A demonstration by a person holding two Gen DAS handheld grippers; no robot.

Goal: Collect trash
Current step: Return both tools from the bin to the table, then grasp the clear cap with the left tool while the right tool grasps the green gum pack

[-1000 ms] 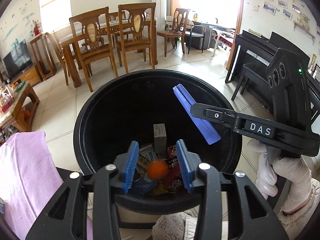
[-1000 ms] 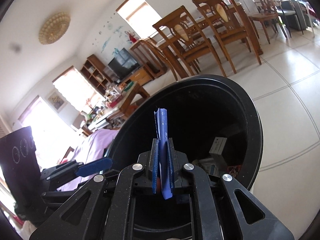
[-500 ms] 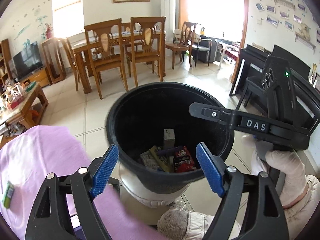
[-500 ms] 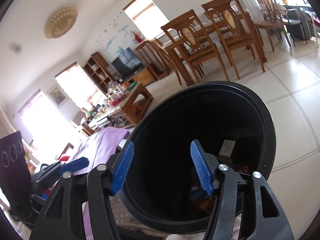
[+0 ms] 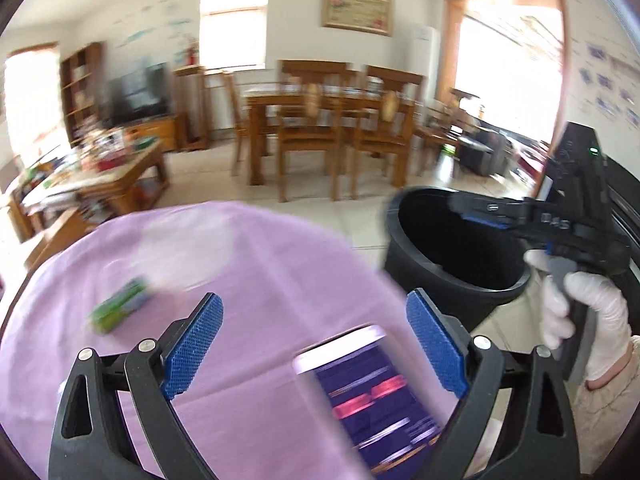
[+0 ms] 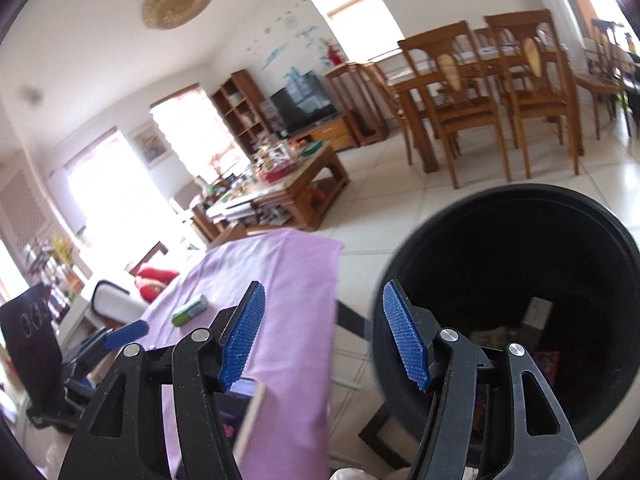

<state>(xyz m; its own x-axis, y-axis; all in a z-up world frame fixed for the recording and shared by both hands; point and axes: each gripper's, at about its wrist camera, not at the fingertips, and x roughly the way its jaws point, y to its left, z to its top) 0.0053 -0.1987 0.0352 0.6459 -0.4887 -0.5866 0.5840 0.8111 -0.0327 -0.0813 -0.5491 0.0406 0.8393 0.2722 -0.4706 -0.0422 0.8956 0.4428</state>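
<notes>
A black bin (image 6: pixel 520 256) stands on the floor beside a table under a lilac cloth (image 5: pixel 260 264); boxes and wrappers (image 6: pixel 538 314) lie at its bottom. My left gripper (image 5: pixel 314 300) hovers over the cloth, its jaws opening and the pads touching nothing. A purple cup with a white rim (image 5: pixel 372 392) sits low between its fingers, blurred. A small green packet (image 5: pixel 118 312) lies to the left on the cloth. My right gripper (image 6: pixel 324 288) stands open and empty at the bin's left rim, held by a gloved hand (image 5: pixel 580 312).
A cluttered wooden coffee table (image 6: pixel 288 184) stands beyond the cloth. A wooden dining table with chairs (image 5: pixel 332 128) fills the back of the room. Pale floor tiles (image 6: pixel 400 208) lie between them and the bin. The left gripper's blue pad (image 6: pixel 124 330) shows at far left.
Both grippers pulled back from over the bin and swung left towards the cloth. The left let an orange piece drop and the right a blue strip; both jaws opened.
</notes>
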